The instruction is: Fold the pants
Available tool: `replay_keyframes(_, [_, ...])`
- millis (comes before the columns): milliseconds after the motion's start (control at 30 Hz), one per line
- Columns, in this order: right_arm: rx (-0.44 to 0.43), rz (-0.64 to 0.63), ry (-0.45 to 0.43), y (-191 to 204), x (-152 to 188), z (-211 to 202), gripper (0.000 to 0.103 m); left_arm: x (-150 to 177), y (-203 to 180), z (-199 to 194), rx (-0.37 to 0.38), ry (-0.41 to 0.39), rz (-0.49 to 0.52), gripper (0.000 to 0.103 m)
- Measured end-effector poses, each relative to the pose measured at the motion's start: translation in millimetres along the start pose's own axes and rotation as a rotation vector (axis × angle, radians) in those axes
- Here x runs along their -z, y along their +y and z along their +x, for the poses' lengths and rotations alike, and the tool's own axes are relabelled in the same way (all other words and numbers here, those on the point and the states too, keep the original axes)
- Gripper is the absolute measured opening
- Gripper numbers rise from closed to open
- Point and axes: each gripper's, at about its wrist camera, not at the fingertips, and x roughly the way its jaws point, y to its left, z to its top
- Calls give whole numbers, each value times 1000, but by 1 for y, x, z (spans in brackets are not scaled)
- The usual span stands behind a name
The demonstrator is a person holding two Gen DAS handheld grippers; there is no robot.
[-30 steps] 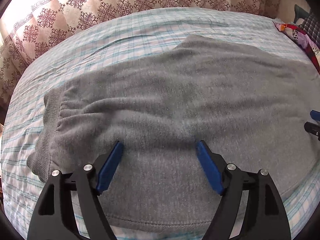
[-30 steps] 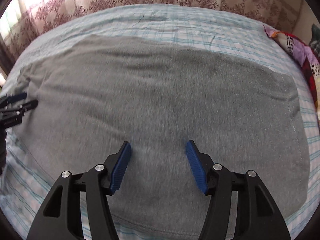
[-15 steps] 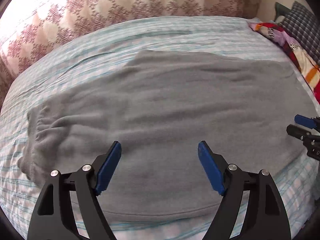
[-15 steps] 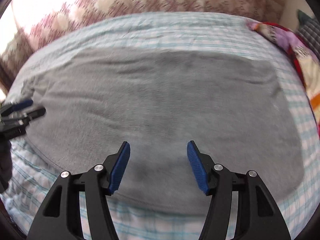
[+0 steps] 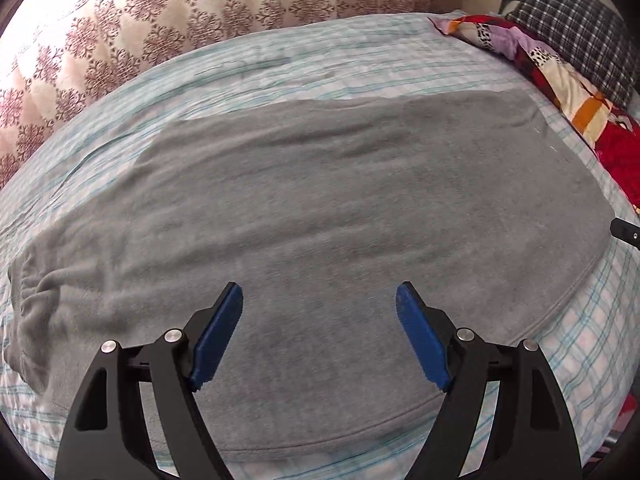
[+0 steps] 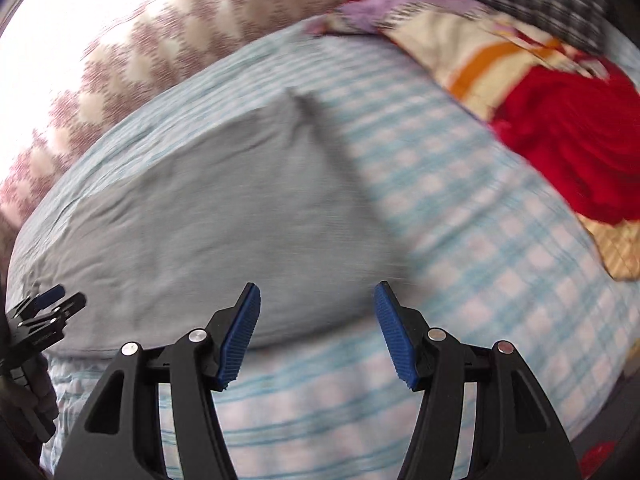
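Grey sweatpants (image 5: pixel 340 216) lie flat across the bed, folded lengthwise, with the elastic waistband (image 5: pixel 28 304) at the left and the leg ends at the right. My left gripper (image 5: pixel 319 300) is open and empty above the near edge of the pants. My right gripper (image 6: pixel 317 300) is open and empty over the near right end of the pants (image 6: pixel 224 216), in a motion-blurred view. The left gripper also shows at the left edge of the right wrist view (image 6: pixel 44 308).
The bed has a light blue checked sheet (image 5: pixel 592 320). A colourful red and patterned blanket (image 5: pixel 560 76) and a dark plaid pillow (image 5: pixel 576 20) lie at the right. A patterned curtain (image 5: pixel 160 20) hangs behind the bed.
Both grippers have swung to the right and pulled back, still open. The right view now looks past the leg end of the pants toward the red blanket.
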Motion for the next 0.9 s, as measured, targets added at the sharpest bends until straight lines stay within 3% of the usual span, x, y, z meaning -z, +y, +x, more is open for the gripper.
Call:
replay_keyframes(100, [-6, 100, 22, -26, -2, 8, 59, -6, -13, 1, 8, 1, 20, 80])
replay_keyframes(233, [-90, 165, 63, -40, -4, 27, 61, -16, -31, 0, 28, 1, 50, 80])
replay_keyframes(633, [-164, 121, 49, -32, -12, 42, 43, -62, -95, -6, 75, -29, 168, 85])
replay_keyframes(767, [-212, 118, 47, -38, -12, 39, 33, -76, -120, -1, 120, -15, 193, 85])
replay_keyframes(900, [-242, 83, 16, -35, -13, 29, 31, -92, -143, 6, 179, 9, 193, 85])
